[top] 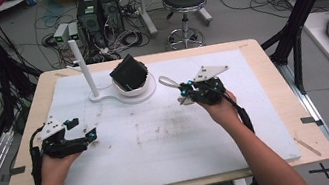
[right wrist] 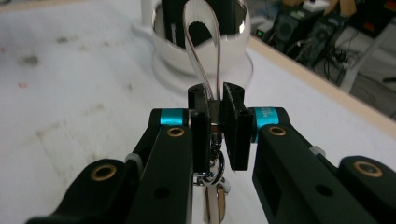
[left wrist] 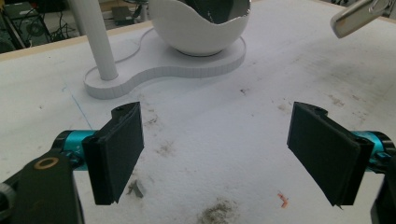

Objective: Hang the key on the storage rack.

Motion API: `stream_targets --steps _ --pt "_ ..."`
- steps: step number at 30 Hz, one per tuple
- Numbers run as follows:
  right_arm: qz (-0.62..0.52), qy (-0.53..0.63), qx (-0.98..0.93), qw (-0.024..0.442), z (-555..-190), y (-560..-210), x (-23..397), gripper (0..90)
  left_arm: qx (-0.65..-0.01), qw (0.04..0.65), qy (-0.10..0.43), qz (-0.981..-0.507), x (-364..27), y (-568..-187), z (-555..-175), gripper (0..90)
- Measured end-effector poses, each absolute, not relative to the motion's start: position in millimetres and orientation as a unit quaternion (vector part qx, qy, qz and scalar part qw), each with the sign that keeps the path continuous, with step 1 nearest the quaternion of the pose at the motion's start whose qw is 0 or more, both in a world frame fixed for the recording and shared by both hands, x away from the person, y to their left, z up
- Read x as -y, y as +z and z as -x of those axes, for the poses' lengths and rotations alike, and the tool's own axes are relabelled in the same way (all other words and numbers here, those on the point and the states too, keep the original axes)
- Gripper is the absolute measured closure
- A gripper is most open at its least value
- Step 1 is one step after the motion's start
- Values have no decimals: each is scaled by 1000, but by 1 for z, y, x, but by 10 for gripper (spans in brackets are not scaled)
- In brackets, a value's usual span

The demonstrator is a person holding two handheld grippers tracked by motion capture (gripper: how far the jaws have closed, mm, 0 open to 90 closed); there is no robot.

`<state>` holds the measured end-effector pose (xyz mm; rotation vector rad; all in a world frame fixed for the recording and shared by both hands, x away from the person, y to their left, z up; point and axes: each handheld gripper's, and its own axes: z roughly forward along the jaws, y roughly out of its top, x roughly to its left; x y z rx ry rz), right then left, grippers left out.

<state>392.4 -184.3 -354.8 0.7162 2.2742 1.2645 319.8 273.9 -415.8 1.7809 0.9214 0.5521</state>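
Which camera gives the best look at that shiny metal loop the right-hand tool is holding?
The right gripper view: the metal loop rises close up from the shut jaws, with a keyring hanging below. The high view shows it small, sticking out from the right gripper toward the white bowl. The left gripper view catches one blurred end at its top right corner.

The bench (top: pixel 276 104) has a light wood top with rounded corners. A white mat (top: pixel 171 142) covers most of it, leaving a wood margin on every side. The mat is soiled with grey-brown smudges and specks, densest near its centre. At the far left of the mat lies a flat white base (top: pixel 102 97), carrying an upright white post (top: pixel 83 65) and a white bowl (top: pixel 134 87).
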Motion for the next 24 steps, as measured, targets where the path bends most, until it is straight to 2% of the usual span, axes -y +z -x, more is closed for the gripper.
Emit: stream_targets --steps 11,13,22,24 --pt "-194 456 -835 240 -410 -306 121 830 -381 512 225 -736 -276 -415 -318 186" --pt "-192 463 -835 227 -414 -300 109 830 -378 513 221 -738 -276 -416 -319 186" --pt "-149 466 -839 239 -432 -278 57 830 -376 514 222 -738 -273 -414 -318 186" --pt "-148 472 -838 230 -434 -276 47 829 -377 515 224 -737 -275 -414 -317 186"
